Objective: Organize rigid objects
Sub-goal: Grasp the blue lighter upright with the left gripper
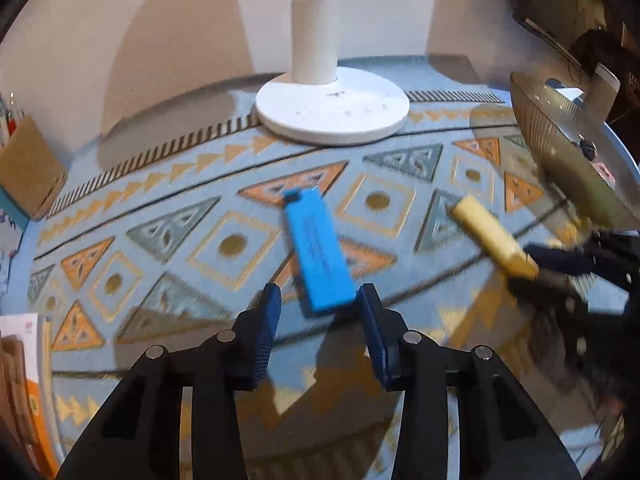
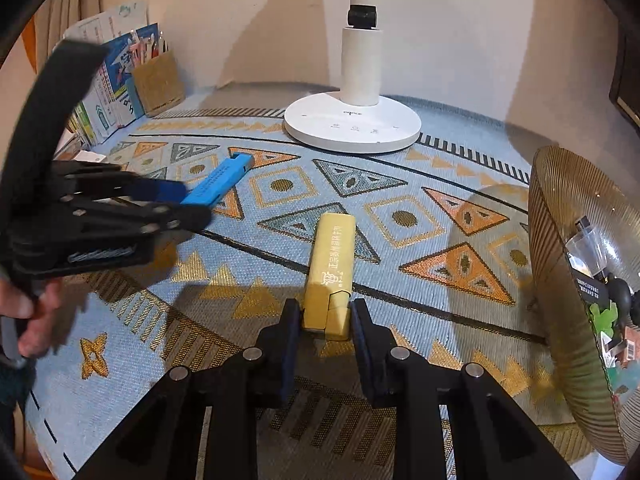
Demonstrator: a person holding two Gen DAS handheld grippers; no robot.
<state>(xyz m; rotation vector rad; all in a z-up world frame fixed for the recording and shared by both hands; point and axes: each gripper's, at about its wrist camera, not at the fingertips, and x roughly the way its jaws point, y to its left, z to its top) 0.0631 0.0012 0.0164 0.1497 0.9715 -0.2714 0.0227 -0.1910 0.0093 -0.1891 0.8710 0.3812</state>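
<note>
A blue flat stick (image 1: 318, 250) lies on the patterned blue mat, its near end between the fingertips of my left gripper (image 1: 318, 304), whose jaws stand open around it. It also shows in the right wrist view (image 2: 218, 184), with the left gripper (image 2: 192, 204) at its near end. A yellow stick (image 2: 330, 270) lies on the mat with its near end between the pads of my right gripper (image 2: 324, 316), which is closed on it. In the left wrist view the yellow stick (image 1: 494, 238) and right gripper (image 1: 560, 268) are at the right.
A white lamp base (image 1: 332, 110) stands at the back of the mat, also in the right wrist view (image 2: 352, 126). A ribbed amber glass bowl (image 2: 576, 288) holding small items sits at the right. A cork holder (image 2: 158, 82) and booklets (image 2: 108, 80) stand at the back left.
</note>
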